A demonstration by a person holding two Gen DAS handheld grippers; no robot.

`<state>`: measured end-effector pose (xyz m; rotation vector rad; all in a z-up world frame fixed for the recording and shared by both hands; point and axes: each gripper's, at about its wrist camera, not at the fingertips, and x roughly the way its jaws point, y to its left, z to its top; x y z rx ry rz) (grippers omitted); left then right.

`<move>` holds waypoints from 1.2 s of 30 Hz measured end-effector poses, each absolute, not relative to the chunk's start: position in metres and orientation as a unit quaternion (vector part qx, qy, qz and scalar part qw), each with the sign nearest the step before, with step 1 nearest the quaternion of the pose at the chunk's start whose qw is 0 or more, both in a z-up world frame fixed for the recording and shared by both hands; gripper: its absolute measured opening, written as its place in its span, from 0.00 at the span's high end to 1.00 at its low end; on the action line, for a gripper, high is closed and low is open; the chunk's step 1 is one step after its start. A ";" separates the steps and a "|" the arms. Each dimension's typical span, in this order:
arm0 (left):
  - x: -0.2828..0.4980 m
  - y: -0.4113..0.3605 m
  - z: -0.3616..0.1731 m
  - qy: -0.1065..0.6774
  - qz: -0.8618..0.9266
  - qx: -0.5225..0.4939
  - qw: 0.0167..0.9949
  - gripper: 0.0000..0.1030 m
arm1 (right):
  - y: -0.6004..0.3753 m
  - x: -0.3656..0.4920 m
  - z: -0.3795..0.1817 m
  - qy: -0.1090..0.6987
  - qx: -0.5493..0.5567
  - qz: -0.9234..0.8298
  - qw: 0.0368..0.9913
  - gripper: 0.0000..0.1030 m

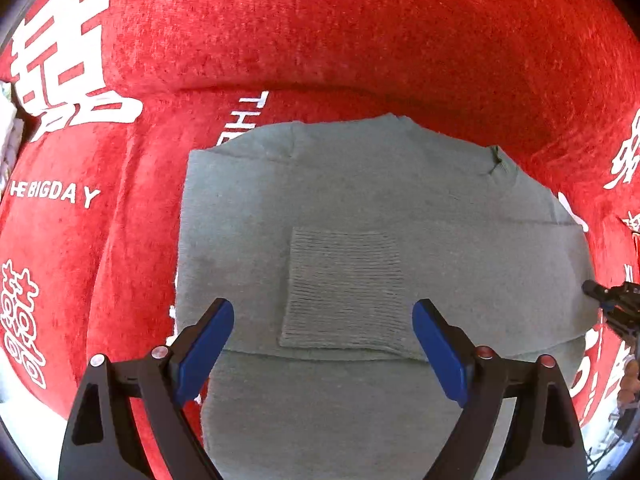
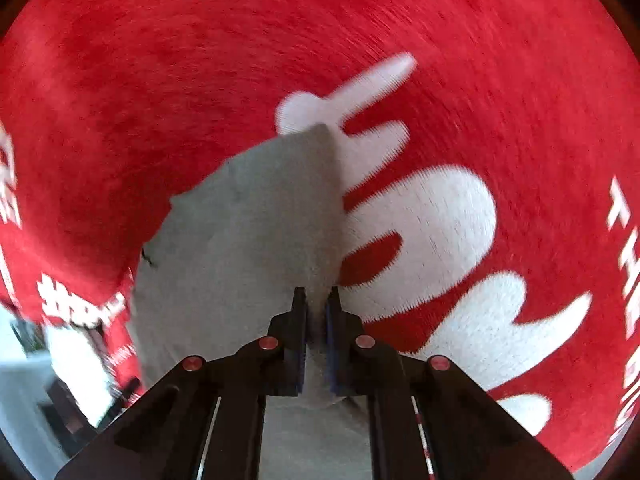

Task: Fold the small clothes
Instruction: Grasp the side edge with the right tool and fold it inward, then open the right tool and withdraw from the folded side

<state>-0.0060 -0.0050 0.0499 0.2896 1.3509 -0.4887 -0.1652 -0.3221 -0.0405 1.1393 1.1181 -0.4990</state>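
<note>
A small grey-green knit garment (image 1: 360,208) lies on a red cloth with white lettering (image 1: 280,32). A ribbed cuff (image 1: 344,292) is folded onto its middle. My left gripper (image 1: 323,316) is open just above the garment, its blue pads on either side of the cuff. My right gripper (image 2: 317,300) is shut on the garment's edge (image 2: 256,216) and holds it lifted off the red cloth (image 2: 520,80). The right gripper also shows in the left wrist view (image 1: 612,300) at the garment's right edge.
The red cloth covers a soft raised back behind the garment (image 1: 360,20). White characters (image 2: 432,216) lie to the right of the lifted edge. Pale floor and dark objects show at the lower left (image 2: 48,380).
</note>
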 end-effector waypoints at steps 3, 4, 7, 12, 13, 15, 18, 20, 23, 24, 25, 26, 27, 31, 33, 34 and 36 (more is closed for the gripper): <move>-0.006 -0.009 0.045 0.622 -0.218 0.133 0.741 0.11 | -0.319 -0.163 -0.040 0.520 0.462 -0.226 0.681 0.91; -0.005 -0.010 0.041 0.630 -0.217 0.128 0.734 0.11 | -0.320 -0.165 -0.044 0.526 0.457 -0.231 0.679 0.91; -0.002 -0.008 0.023 0.660 -0.203 0.117 0.714 0.11 | -0.321 -0.169 -0.055 0.533 0.448 -0.235 0.678 0.91; -0.011 -0.010 0.026 0.653 -0.209 0.128 0.716 0.11 | -0.319 -0.177 -0.045 0.550 0.430 -0.245 0.673 0.82; -0.014 -0.012 0.029 0.650 -0.212 0.133 0.717 0.11 | -0.319 -0.179 -0.042 0.554 0.427 -0.247 0.671 0.80; -0.020 -0.015 0.034 0.644 -0.216 0.142 0.720 0.11 | -0.316 -0.186 -0.035 0.556 0.425 -0.250 0.669 0.78; -0.026 -0.021 0.044 0.637 -0.215 0.164 0.722 0.11 | -0.311 -0.190 -0.023 0.562 0.424 -0.242 0.668 0.69; -0.031 -0.027 0.047 0.637 -0.215 0.180 0.718 0.11 | -0.305 -0.191 -0.016 0.564 0.422 -0.235 0.670 0.63; -0.033 -0.029 0.054 0.637 -0.217 0.184 0.717 0.11 | -0.298 -0.198 -0.004 0.565 0.424 -0.223 0.671 0.63; -0.034 -0.029 0.056 0.639 -0.216 0.183 0.715 0.11 | -0.295 -0.201 -0.002 0.566 0.427 -0.217 0.670 0.60; -0.035 -0.031 0.057 0.642 -0.212 0.182 0.714 0.11 | -0.293 -0.204 0.001 0.568 0.429 -0.212 0.670 0.53; -0.035 -0.031 0.058 0.644 -0.205 0.180 0.715 0.11 | -0.291 -0.204 0.003 0.568 0.430 -0.207 0.671 0.50; -0.035 -0.031 0.059 0.644 -0.200 0.179 0.716 0.11 | -0.289 -0.204 0.005 0.568 0.430 -0.203 0.672 0.46; -0.037 -0.033 0.063 0.639 -0.188 0.183 0.723 0.11 | -0.281 -0.204 0.009 0.569 0.434 -0.189 0.672 0.36; -0.040 -0.034 0.063 0.640 -0.188 0.184 0.722 0.00 | -0.275 -0.198 0.007 0.569 0.431 -0.183 0.675 0.29; -0.042 -0.034 0.065 0.638 -0.185 0.186 0.724 0.00 | -0.272 -0.197 0.008 0.569 0.429 -0.180 0.678 0.23; -0.047 -0.036 0.069 0.631 -0.182 0.196 0.728 0.00 | -0.267 -0.193 0.008 0.570 0.421 -0.177 0.683 0.21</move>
